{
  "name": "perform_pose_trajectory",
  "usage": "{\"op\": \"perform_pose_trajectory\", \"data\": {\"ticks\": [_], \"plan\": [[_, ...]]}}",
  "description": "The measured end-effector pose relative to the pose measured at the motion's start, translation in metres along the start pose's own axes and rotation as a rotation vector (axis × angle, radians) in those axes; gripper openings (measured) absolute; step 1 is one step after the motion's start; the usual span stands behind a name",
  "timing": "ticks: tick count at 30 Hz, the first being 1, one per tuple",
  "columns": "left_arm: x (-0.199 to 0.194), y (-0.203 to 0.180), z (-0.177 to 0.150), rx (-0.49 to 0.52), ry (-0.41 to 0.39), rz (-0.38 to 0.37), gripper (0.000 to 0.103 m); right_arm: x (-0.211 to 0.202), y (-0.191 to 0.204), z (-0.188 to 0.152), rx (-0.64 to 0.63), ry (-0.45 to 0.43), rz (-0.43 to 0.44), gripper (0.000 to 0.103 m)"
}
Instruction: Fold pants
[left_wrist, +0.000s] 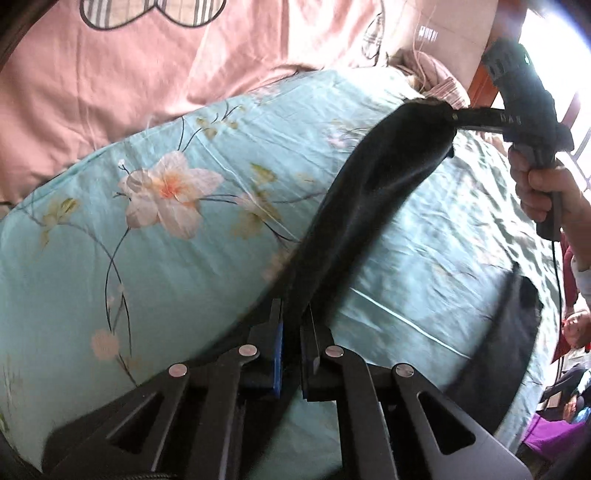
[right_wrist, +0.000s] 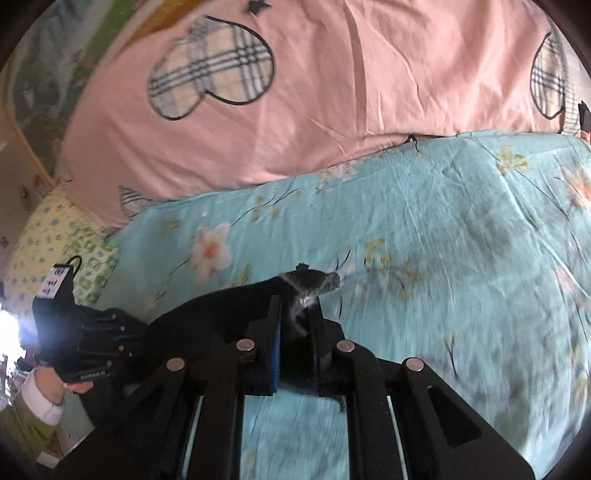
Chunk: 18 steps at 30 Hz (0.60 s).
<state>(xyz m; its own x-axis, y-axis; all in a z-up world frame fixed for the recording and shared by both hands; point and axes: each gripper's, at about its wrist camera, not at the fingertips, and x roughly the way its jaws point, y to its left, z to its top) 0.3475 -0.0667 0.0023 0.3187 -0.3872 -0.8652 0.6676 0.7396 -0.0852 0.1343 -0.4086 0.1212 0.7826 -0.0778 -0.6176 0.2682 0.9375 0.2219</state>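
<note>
Between both grippers (left_wrist: 291, 328) (right_wrist: 297, 321), taut pants (left_wrist: 369, 177).

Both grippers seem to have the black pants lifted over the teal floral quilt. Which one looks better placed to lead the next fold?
Probably right. The right gripper pinches the pants at an end, free to swing over; the left gripper holds them along their length, above the quilt.
</note>
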Motion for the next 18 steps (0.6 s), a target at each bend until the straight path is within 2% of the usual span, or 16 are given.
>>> {"op": "perform_pose_trajectory", "data": {"ticks": [6,18], "plan": [[-0.037,-0.045,-0.036,0.011,-0.021,-0.001,0.005,-0.048,0.016,-0.051,-0.070,-0.013,0.014,0.011],[-0.060,-0.103,-0.100,0.000,-0.022,-0.039,0.005,-0.102,0.019,-0.159,-0.084,-0.003,0.018,0.010]]}}
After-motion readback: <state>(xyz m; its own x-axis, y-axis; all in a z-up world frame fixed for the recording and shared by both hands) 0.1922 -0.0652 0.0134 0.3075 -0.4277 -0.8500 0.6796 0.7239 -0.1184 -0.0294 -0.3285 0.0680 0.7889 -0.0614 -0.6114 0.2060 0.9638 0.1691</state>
